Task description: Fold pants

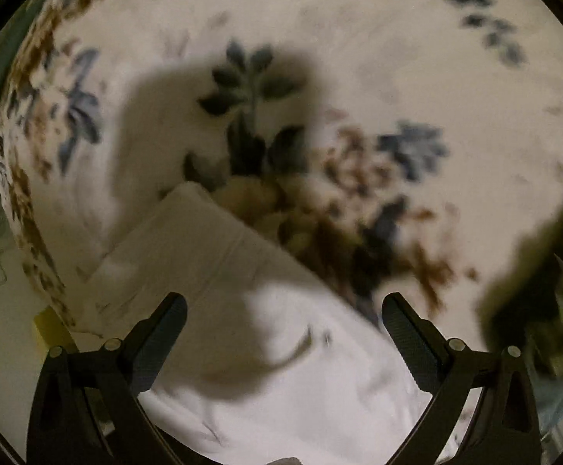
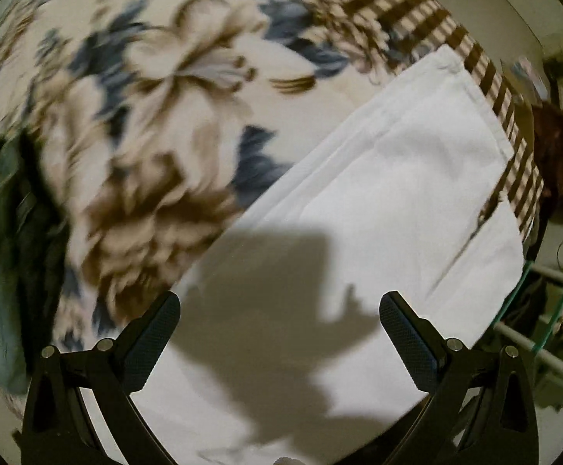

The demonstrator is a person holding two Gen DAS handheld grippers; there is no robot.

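Floral bedspread [image 2: 145, 124], white pants [image 2: 378, 193] lying flat, folded, shadowed

The left gripper [image 1: 284, 312] has two matte black fingers [image 1: 161, 345] that taper toward rounded tips, their inner pads finely cross-hatched. Behind each pad a round silver screw [image 1: 111, 344] sits on an angular black bracket with a triangular cutout. The right gripper [image 2: 280, 310] is built identically.
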